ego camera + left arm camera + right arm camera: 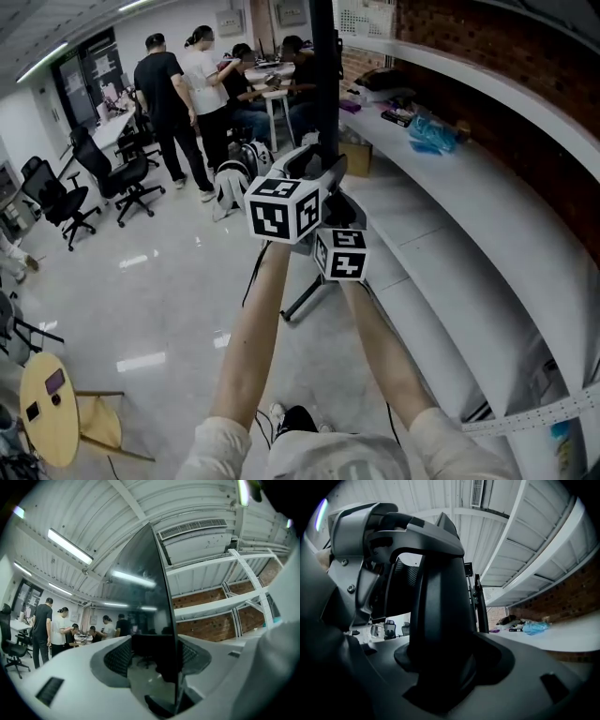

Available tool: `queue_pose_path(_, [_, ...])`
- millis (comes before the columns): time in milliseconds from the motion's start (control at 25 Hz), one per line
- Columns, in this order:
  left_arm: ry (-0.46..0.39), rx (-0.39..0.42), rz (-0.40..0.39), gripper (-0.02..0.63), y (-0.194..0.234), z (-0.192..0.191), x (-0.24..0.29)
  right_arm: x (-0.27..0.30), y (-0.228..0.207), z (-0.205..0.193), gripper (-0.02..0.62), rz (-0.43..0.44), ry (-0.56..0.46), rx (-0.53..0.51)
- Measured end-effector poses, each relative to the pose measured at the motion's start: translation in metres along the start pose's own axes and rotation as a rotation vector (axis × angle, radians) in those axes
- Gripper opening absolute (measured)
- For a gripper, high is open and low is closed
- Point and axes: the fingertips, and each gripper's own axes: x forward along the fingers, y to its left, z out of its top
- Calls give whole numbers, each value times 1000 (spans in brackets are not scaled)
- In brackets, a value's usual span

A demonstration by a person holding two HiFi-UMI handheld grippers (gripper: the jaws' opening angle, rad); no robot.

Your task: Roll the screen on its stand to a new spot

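The screen (140, 588) stood edge-on right in front of us, upright on its stand (305, 298), whose leg sat on the floor (141, 309) just beside the white counter (450, 244) at right. The left tool (154, 656) was wide, astride the screen's edge: right pad by the panel, a gap on the left, so we read no clamp there. The right tool (447, 653) sat lower, closed on a thick black post (440, 611) that filled the space between its jaws; we took it for part of the stand.

Risks, as we judged them. One: only one real grip. If the push went through the left tool, a pad could skid on the glass, scratch it or slip off the edge. Two: both tools were high on a tall, thin load, so a hard shove or a stuck wheel could tip it. Three: the counter was close; drifting right would knock a leg or the panel into it. Four: backpacks (230, 183), chairs (117, 178) and people (178, 94) stood ahead at left, well apart from the stand, but rolling that way would meet them. Five: our feet (295, 419) were not far from the stand's leg, an easy trip. The floor looked glossy, so the stand might run on further than meant.
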Motion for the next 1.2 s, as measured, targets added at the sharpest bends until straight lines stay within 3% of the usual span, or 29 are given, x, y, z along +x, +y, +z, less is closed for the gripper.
queue_pose_path(400, [-9, -3, 1, 272, -84, -1, -3, -74, -40, 7, 249, 0, -17, 5])
queue_pose_path(1200, [-4, -2, -51, 268, -221, 5, -44, -213, -72, 21, 249, -58, -14, -1])
